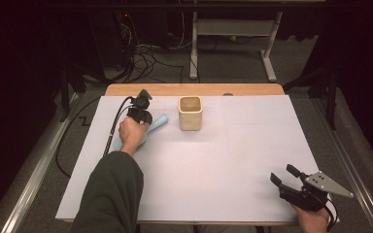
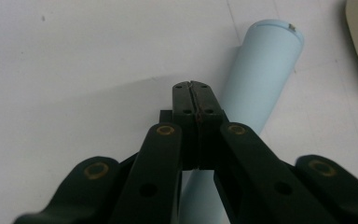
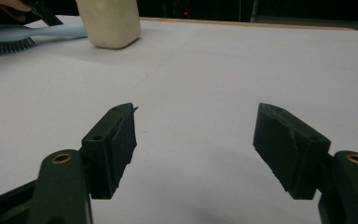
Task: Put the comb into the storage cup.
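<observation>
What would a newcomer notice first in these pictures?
Probably the cream square cup standing alone at the far middle of the white table. Just left of it lies a light blue hairbrush, with the left gripper shut directly above its handle. At the near right corner, the right gripper is open over bare table.

The high view looks forward and down from above the person's side, taking in the whole white table (image 1: 223,160) with the floor beyond at the top of the frame. The left gripper view rides close over the surface, aimed steeply down past its own jaws at the light blue brush handle (image 2: 265,70) — upper right of frame. The right gripper view sits low at the near edge, facing level across the table; it shares the cream cup (image 3: 108,21) and the brush — upper left — with the high view (image 1: 190,112).
</observation>
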Demonstrator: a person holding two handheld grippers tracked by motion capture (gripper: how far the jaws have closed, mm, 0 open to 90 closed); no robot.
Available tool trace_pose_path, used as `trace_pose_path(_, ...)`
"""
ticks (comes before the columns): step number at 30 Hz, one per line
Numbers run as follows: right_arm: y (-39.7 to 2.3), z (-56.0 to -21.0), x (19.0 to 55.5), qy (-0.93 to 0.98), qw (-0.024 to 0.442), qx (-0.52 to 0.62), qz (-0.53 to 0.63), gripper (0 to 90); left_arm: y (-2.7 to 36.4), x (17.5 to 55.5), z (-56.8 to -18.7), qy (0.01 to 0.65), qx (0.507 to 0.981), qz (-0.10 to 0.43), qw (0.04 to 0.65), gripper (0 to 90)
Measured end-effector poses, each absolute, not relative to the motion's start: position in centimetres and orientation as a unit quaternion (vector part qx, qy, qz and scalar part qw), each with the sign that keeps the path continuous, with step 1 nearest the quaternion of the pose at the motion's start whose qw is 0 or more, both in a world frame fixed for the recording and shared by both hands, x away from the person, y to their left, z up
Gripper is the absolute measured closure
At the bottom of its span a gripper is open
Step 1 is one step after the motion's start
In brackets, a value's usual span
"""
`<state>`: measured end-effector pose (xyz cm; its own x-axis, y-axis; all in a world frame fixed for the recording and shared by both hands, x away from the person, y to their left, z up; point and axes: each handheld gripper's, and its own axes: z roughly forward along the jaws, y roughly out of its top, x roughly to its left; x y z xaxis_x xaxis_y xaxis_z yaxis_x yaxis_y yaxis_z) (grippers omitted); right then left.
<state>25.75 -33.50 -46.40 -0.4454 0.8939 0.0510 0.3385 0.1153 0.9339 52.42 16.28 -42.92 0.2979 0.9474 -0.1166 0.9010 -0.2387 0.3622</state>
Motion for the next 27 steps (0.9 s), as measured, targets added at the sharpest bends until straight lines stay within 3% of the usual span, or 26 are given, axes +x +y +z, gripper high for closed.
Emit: trace_pose_path(27,-33.9,-46.2,25.3,0.684,0.289,0.447,0.499,30.7,14.1,49.8,-43.2,0.538,0.822,0.024,0.186,89.4)
